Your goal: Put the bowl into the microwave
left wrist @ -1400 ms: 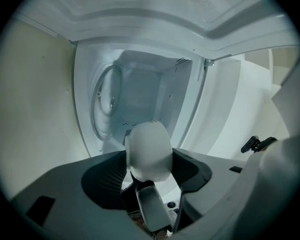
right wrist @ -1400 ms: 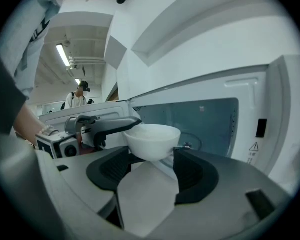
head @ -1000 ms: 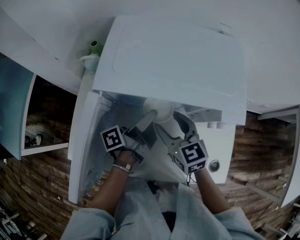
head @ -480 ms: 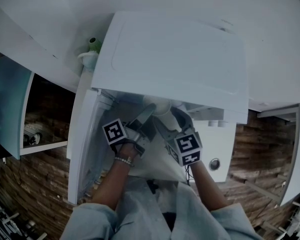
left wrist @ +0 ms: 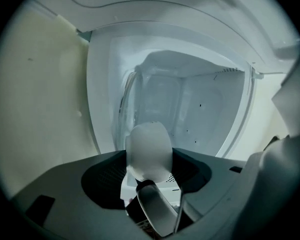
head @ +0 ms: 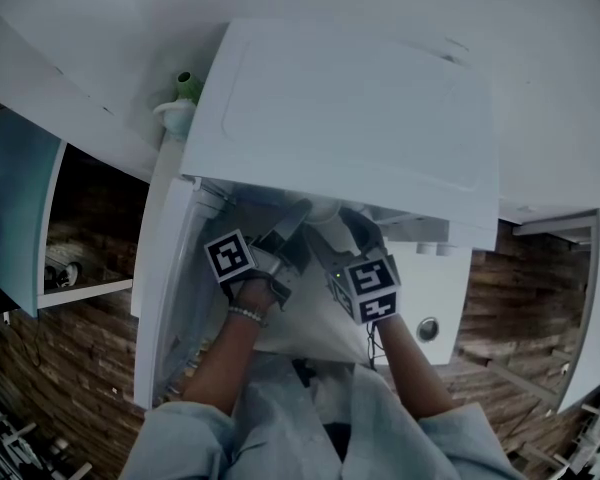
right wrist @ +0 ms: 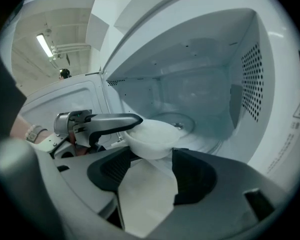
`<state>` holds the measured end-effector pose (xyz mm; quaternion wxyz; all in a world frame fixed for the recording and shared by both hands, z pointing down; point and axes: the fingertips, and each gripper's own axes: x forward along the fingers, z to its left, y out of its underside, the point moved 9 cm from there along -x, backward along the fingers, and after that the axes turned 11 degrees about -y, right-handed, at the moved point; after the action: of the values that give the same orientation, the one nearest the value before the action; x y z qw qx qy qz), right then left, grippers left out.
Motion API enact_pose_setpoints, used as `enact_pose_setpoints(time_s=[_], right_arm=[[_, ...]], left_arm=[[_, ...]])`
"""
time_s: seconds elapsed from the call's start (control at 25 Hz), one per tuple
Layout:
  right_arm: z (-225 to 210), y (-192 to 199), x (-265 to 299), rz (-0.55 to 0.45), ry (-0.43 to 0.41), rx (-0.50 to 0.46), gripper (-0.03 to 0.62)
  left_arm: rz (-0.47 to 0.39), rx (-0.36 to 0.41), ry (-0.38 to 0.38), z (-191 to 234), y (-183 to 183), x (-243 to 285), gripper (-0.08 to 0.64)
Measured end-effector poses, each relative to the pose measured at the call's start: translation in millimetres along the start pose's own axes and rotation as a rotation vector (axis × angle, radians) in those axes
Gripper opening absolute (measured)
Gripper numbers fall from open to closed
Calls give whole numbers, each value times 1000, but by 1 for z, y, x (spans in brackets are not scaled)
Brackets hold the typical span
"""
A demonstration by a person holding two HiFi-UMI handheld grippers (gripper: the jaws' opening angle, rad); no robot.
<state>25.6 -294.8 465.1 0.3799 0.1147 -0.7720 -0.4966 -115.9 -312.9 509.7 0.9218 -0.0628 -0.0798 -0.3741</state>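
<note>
Head view puts both tools at the mouth of the open microwave (head: 350, 118), with its door (head: 165, 268) swung out to my left. The bowl (head: 325, 211), small and white, shows only as a sliver under the front edge of the microwave's top. My left tool (head: 296, 218) and right tool (head: 356, 226) meet on it from either side.

In the right gripper view I read the bowl as upright at the threshold of the cavity (right wrist: 200, 84), with the glass turntable (right wrist: 179, 120) just behind it. There the left tool's dark finger (right wrist: 112, 120) lies across the bowl's near-left rim, pinching it. My right tool's jaws press in on the bowl's lower sides, one on each side.

The left gripper view is rolled on its side and shows the same grip, with the bowl right at the jaw tips and the cavity beyond it. I cannot tell whether the bowl touches the cavity floor.
</note>
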Motion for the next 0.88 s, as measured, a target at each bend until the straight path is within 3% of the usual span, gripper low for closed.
enact_pose_setpoints(time_s=[0.2,0.4,0.6,0.88], right_arm=[[1,-1,4,30,21,15,275],[-1,-1,12,36,69,65,253],[-8,-6,19,56,89,45,245],[-23,-16,30,80,109,7,245]], left_arm=[[6,41,-45,-1,-2,1,258],[38,67,-42,-3,4,0,270],[30,58,-48,-3,9,-7,270],[17,112,-52,-9,10,-26,268]])
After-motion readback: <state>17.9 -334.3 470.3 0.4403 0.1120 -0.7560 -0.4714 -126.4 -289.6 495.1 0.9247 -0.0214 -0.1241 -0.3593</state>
